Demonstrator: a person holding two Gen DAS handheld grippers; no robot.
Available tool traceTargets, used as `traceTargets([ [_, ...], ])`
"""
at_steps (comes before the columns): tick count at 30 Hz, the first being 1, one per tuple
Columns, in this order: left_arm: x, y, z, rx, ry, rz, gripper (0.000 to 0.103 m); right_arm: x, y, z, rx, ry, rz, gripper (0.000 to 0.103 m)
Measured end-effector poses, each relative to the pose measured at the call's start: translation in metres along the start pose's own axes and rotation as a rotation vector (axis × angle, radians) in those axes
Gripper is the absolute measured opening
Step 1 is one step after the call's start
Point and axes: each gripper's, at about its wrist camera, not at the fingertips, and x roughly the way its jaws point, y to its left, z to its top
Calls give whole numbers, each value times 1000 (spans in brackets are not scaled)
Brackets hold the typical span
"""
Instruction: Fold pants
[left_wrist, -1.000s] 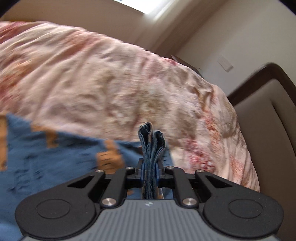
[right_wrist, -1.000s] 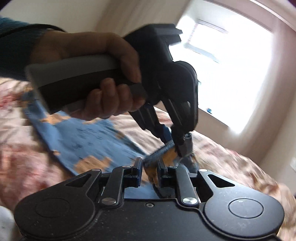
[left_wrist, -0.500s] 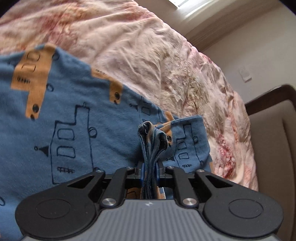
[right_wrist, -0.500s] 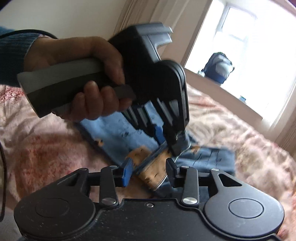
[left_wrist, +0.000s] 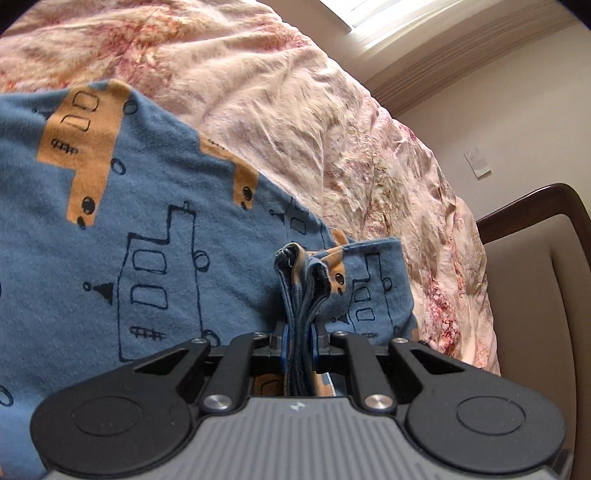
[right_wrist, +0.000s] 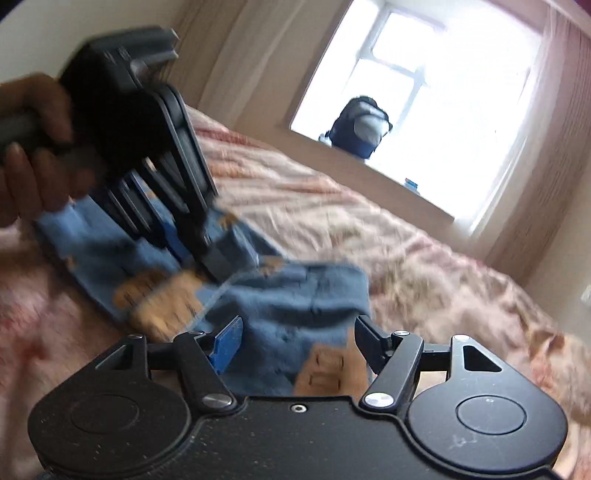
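My left claw (left_wrist: 298, 345) is clenched on a bunched hem of the blue pants (left_wrist: 147, 240), which lie folded over on the bed (left_wrist: 295, 92) just ahead of it. My right claw (right_wrist: 295, 341) has just been opening, its jaws standing wide with cloth lying between but not pinched. I judge this fold is being laid down; next the left should let go and both should smooth the pants, then take the next fold.

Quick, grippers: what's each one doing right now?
Left gripper: shut on the pants.
Right gripper: open, jaws just been opening, pants lying loose between them.
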Motion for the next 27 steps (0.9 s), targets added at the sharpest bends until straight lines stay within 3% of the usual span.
traceTargets([
  [4, 3, 0, -1, 8, -2, 13, 13, 7, 3, -8, 38, 26, 9, 70],
  [6, 3, -2, 0, 11, -4, 17, 13, 0, 0, -5, 69, -8, 11, 70],
  [9, 4, -2, 0, 2, -2, 21, 13, -17, 3, 2, 91, -71, 89, 70],
  [12, 5, -3, 1, -1, 3, 28, 13, -26, 20, 7, 97, -73, 189, 70],
  [16, 6, -7, 3, 1, 7, 44, 13, -24, 32, 14, 109, -56, 262, 57],
  [20, 6, -9, 3, -6, 9, 51, 13, -29, 44, 18, 82, -53, 287, 56],
  [27, 8, -5, 2, -26, 10, 39, 13, -15, 45, 16, 107, -8, 267, 44],
])
